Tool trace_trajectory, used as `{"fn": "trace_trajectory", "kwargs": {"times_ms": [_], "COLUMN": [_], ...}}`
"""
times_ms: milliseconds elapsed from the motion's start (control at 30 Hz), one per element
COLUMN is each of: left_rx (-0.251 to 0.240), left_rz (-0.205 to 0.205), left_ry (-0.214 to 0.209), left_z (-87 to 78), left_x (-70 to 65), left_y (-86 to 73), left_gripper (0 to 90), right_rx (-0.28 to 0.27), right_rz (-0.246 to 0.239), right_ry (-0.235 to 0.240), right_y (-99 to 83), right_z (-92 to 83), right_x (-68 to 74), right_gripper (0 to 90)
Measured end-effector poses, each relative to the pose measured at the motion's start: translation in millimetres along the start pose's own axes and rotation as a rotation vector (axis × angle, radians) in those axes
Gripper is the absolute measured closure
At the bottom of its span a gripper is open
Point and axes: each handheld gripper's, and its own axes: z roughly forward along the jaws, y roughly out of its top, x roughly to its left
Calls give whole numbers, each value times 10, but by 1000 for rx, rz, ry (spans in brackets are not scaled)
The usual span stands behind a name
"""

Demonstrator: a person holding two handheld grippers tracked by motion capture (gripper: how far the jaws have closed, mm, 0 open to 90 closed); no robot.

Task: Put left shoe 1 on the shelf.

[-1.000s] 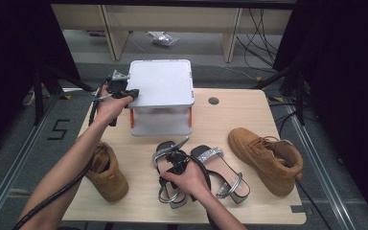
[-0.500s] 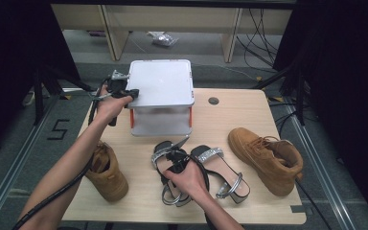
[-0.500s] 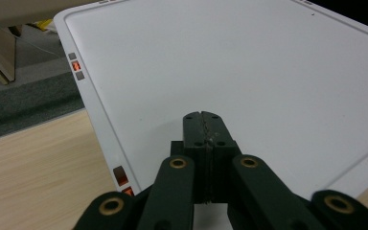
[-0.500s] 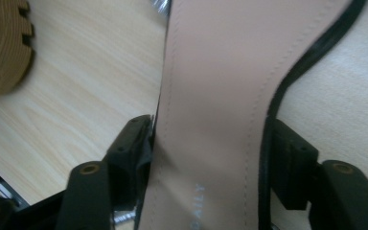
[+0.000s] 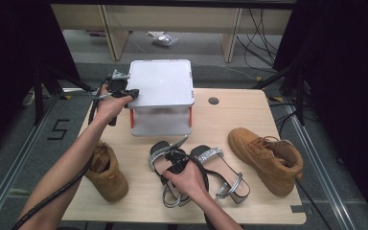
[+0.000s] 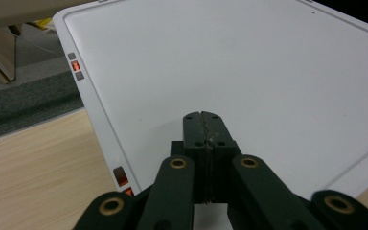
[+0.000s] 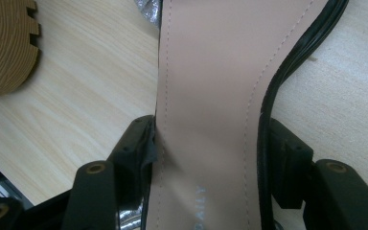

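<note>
The left gripper (image 5: pixel 133 92), jaws pressed together on nothing, rests on the white box (image 5: pixel 161 86). At the table's front the right gripper (image 7: pixel 211 148) has just been closing across the left sandal (image 5: pixel 172 165); its pads seemingly grip both edges, ready to lift.

even overhead light, dark surroundings, soft shadows, slightly blurry close-ups.

Sandals (image 5: pixel 199 170) lie between two boots (image 5: pixel 106 170) (image 5: pixel 264 157) — before the box (image 5: pixel 162 98).
</note>
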Motion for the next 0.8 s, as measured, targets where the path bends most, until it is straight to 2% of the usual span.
{"fn": "trace_trajectory", "kwargs": {"times_ms": [67, 100, 167, 200, 267, 400, 433, 500, 533, 567, 600, 667, 733, 767, 800], "left_rx": [1, 1, 0, 0, 1, 13, 15, 22, 21, 8, 8, 2, 14, 12, 12], "left_rz": [2, 0, 1, 1, 1, 16, 17, 18, 18, 3, 3, 0, 14, 11, 11], "left_ry": [1, 0, 0, 0, 0, 3, 3, 6, 6, 5, 5, -1, -2, -3, -3], "left_z": [-1, 0, 0, 0, 0, -8, -8, -13, -12, -3, -3, 1, -8, -7, -7], "left_x": [0, -1, 0, 0, 0, 5, 5, 4, 4, -3, -3, 0, 11, 11, 12], "left_y": [1, 0, 0, 0, 0, 5, 6, 10, 10, 7, 7, 3, 4, 3, 3], "left_gripper": [891, 891, 891, 891, 891, 891, 892, 892, 891, 891, 891, 891, 892, 892, 892], "right_rx": [-21, -18, -32, -19, -31, -71, -87, -93, -116, -147, -143, -179, -173, -189, -158], "right_rz": [-39, -14, -19, 21, 2, 4, -21, -16, -11, -39, -19, -35, -26, -23, 9], "right_ry": [5, 5, 11, 15, 17, 23, 16, 25, 14, 17, 15, 8, 4, -1, -10], "right_y": [1, 4, 13, 16, 36, 106, 140, 173, 252, 296, 338, 440, 490, 540, 599], "right_z": [2, -8, -16, -33, -55, -109, -123, -145, -187, -198, -226, -241, -261, -251, -269], "right_x": [-24, -9, -11, 16, 0, 13, -4, 3, 3, -7, 11, -1, 8, 10, 34], "right_gripper": [439, 439, 439, 439, 439, 440, 439, 440, 440, 440, 440, 440, 440, 440, 440]}}
